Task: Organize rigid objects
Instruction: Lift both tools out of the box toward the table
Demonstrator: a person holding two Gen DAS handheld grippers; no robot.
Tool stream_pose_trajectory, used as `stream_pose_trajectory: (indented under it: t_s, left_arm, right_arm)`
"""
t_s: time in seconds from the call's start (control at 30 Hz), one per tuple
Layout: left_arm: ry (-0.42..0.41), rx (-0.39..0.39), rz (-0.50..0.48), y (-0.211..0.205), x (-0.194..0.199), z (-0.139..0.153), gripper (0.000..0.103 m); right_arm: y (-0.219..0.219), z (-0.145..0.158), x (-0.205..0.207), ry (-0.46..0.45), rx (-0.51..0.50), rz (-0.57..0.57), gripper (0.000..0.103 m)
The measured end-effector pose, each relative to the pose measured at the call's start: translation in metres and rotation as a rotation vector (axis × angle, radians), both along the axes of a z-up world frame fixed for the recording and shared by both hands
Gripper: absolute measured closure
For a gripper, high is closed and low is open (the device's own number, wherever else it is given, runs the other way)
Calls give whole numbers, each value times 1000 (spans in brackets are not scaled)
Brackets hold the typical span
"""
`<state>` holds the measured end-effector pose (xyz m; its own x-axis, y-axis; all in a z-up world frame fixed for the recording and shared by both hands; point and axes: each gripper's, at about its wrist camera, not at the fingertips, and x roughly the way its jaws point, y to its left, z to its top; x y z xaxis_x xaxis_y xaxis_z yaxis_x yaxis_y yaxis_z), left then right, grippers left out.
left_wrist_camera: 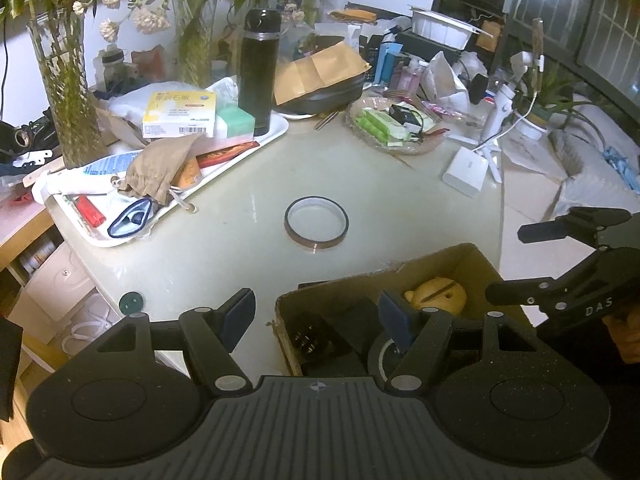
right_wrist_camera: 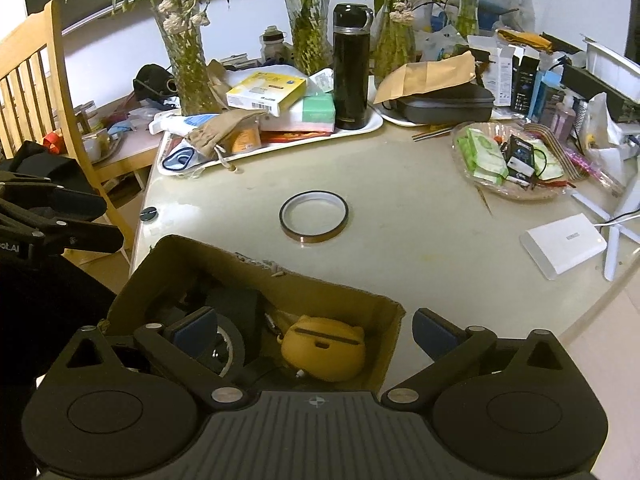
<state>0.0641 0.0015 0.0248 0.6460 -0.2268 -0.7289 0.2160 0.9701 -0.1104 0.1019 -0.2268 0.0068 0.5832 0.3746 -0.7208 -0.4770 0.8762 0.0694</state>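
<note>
Ahead of the left gripper (left_wrist_camera: 316, 316), jaws part open and empty over the box (left_wrist_camera: 440, 264) corner, the tape roll (left_wrist_camera: 316, 224) lies flat on the table (left_wrist_camera: 400, 200), straight out.

From the right gripper (right_wrist_camera: 316, 336), jaws wide, empty, roll (right_wrist_camera: 314, 217) sits beyond the box (right_wrist_camera: 320, 286), dead ahead. Neither gripper looks clearly nearer.

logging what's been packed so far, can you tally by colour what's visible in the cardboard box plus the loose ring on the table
Yellow: 1, the case in the cardboard box.
Black: 2 clearly told apart, the tape roll and the block; other dark shapes are unclear.
Brown: 1, the tape ring on the table.
Total: 4
</note>
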Motion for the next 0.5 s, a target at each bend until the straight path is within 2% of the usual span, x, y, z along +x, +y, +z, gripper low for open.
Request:
stream_pose_trajectory:
  t_s: [0.5]
  left_arm:
    - [52,20,5,-2,29,-14,35]
  right_arm:
    - [-5,-3,15,-31,0,-38,0]
